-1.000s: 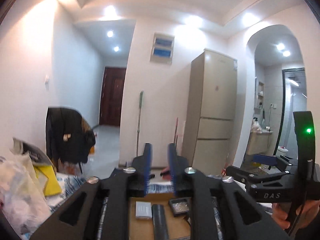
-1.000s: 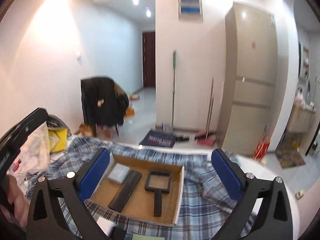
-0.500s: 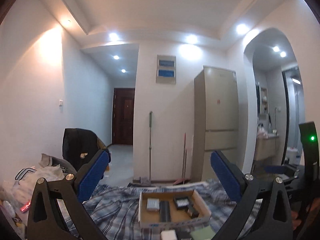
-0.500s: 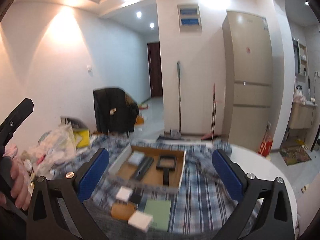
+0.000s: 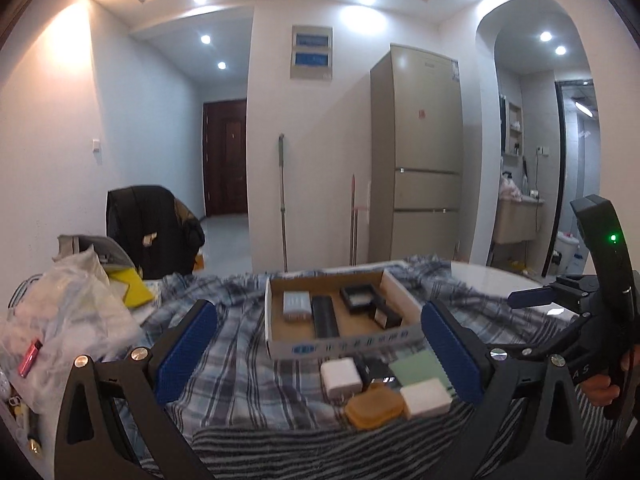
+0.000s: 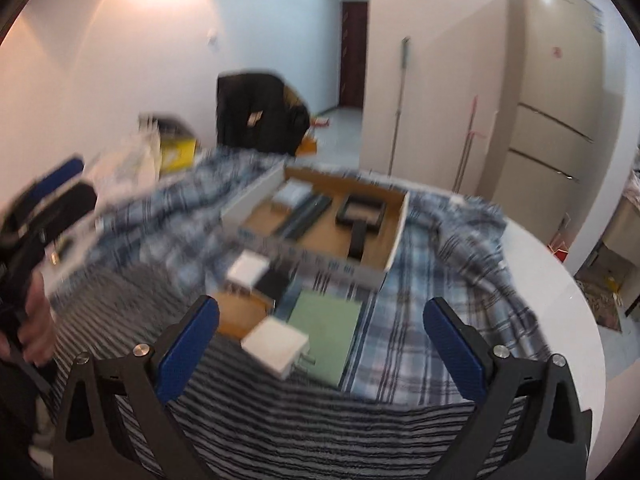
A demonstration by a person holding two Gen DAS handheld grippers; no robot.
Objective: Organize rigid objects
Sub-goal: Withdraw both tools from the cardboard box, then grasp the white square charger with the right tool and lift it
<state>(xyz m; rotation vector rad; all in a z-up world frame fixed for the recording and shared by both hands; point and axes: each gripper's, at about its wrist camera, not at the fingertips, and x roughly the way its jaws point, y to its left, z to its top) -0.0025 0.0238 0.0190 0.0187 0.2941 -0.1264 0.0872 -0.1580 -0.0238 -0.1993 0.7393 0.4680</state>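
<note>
An open cardboard box (image 5: 400,300) (image 6: 396,232) lies on a plaid cloth. It holds a silver block (image 5: 297,304), a long black bar (image 5: 325,316) and a black framed piece with a handle (image 6: 360,216). Loose in front of the box lie a white charger (image 5: 341,376), a green card (image 5: 416,364) (image 6: 326,316), an orange case (image 5: 374,404) (image 6: 238,312) and a white plug block (image 5: 426,398) (image 6: 276,344). My left gripper (image 5: 318,312) is open and empty above them. My right gripper (image 6: 320,312) is wide, its jaws closing, with nothing touching its pads.
Plastic bags (image 5: 60,320) and a yellow box (image 5: 128,288) crowd the table's left side. The round white table's bare rim (image 6: 560,280) shows at right. Beyond it stand a fridge (image 5: 424,160) and a chair with a black jacket (image 5: 148,232). A hand (image 6: 36,320) holds the left gripper.
Both grippers sank towards the table, and the right one tipped further down. The left jaws went from nearly shut to wide open. The loose items before the box came into view.
</note>
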